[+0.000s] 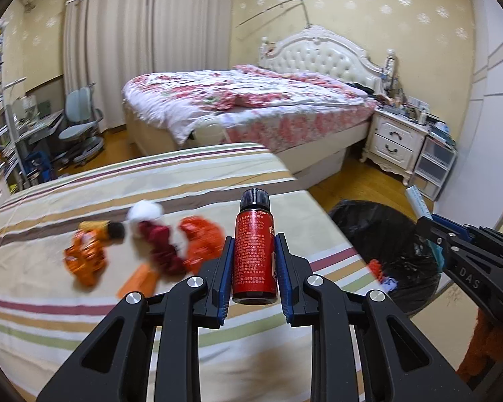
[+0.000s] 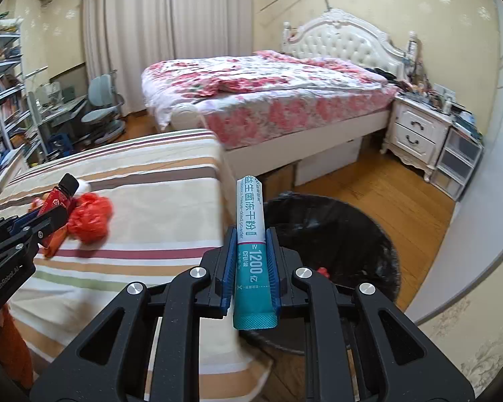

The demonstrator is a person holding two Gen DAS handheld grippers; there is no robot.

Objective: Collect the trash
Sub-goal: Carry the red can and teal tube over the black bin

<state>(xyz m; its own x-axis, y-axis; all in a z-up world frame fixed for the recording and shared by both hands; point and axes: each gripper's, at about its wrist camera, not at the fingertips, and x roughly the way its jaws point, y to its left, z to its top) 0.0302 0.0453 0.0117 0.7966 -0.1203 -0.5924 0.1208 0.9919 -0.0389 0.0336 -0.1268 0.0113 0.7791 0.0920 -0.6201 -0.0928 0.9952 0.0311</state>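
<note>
My left gripper point(image 1: 254, 244) is shut on a small red bottle point(image 1: 254, 254) with a black cap, held over the striped bed point(image 1: 84, 301). My right gripper point(image 2: 250, 238) is shut on a teal and white sachet point(image 2: 250, 234), near the rim of a black-lined trash bin point(image 2: 335, 234). In the left wrist view the right gripper point(image 1: 426, 224) shows at the right over the trash bin point(image 1: 379, 234), with the sachet point(image 1: 418, 202) sticking out. On the striped bed lie orange wrappers point(image 1: 85, 258), a dark red wrapper point(image 1: 161, 248), a white wad point(image 1: 144, 210) and an orange-red bag point(image 2: 90, 217).
Beyond the striped bed stands a floral bed point(image 1: 244, 97) with a white headboard. A white nightstand point(image 1: 395, 137) and plastic drawers point(image 1: 432, 164) line the right wall. A desk, chair point(image 1: 80, 120) and shelves fill the left. Wood floor point(image 2: 379, 187) lies around the bin.
</note>
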